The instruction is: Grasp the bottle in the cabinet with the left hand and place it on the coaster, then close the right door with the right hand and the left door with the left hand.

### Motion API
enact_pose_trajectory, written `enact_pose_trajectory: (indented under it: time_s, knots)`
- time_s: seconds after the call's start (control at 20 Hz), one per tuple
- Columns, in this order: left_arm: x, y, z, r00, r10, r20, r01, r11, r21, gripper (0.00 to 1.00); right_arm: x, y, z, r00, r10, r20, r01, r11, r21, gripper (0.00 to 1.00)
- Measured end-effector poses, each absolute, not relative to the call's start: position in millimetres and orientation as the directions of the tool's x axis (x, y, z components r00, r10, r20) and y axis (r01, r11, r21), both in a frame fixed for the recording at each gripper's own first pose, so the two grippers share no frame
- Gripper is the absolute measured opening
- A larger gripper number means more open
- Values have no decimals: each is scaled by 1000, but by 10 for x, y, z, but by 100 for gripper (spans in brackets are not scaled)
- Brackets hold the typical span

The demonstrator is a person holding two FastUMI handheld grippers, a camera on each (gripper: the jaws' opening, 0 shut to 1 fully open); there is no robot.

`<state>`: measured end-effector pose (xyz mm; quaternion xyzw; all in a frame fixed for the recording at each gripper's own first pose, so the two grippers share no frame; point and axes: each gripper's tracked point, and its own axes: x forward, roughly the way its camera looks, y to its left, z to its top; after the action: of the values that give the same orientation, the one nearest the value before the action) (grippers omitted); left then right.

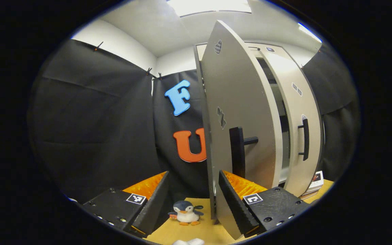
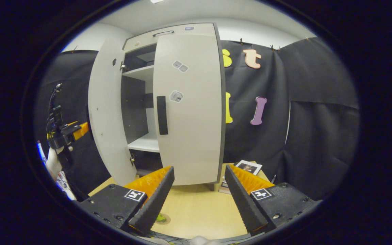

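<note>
At the left door's outer edge, the left gripper (image 1: pixel 193 200) is sitting with jaws apart and nothing between them, the door's thin edge running down just inside the right-hand finger (image 1: pixel 238 204), whether touching I cannot tell. The left door (image 1: pixel 237 112) is standing well open, its black bar handle (image 1: pixel 237 151) just above that finger. Past it the right door (image 1: pixel 301 136) is looking shut or nearly so, with its own handle (image 1: pixel 305 139). A penguin plush (image 1: pixel 185 212) is sitting on the tan tabletop (image 1: pixel 206 231) below the jaws. In the right gripper view, the right gripper (image 2: pixel 198 195) is also hanging with jaws apart and empty, pointing at the closed-looking right door (image 2: pixel 189 109) and its handle (image 2: pixel 161 115); the left door (image 2: pixel 105 112) is swinging out wide, showing bare shelves (image 2: pixel 143 143) inside the cabinet (image 2: pixel 168 32). The left gripper (image 2: pixel 63 132) and the gloved hand (image 2: pixel 53 163) holding it are sitting beside that door's outer face. The bottle is not on the visible shelves; a small round thing (image 2: pixel 162 218) by the right gripper's left finger may be the coaster, too hidden to tell. Judging the step: bottle out, right door done, left door closing in hand. Next move is calling for pushing the left door's outer face or handle inward with the left gripper, sweeping along its arc until it meets the right door, keeping fingers out of the closing gap.
</note>
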<state>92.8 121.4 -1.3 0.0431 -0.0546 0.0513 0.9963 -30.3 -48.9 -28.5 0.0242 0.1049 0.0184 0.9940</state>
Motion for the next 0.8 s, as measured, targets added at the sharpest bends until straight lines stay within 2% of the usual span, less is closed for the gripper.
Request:
enact_pose_trajectory:
  time_s: [0.4, 0.5, 0.55, 0.8]
  knots:
    - [1150, 656, -4, 995, -24, 98, 19, 998, 51, 88, -364, -544, -236, 980, 11, -201, 1, 998, 58, 98]
    - [1141, 536, -50, 995, -55, 80, 53, 998, 36, 98, -379, -546, -219, 981, 7, -194, 5, 998, 60, 95]
    - [1143, 511, -63, 996, -58, 72, 56, 998, 33, 96, -381, -555, -206, 982, 3, -191, 8, 998, 57, 98]
    - [1018, 542, -136, 998, -48, 39, 45, 997, 60, 96, -358, -535, -222, 983, 1, -186, 7, 999, 46, 95]
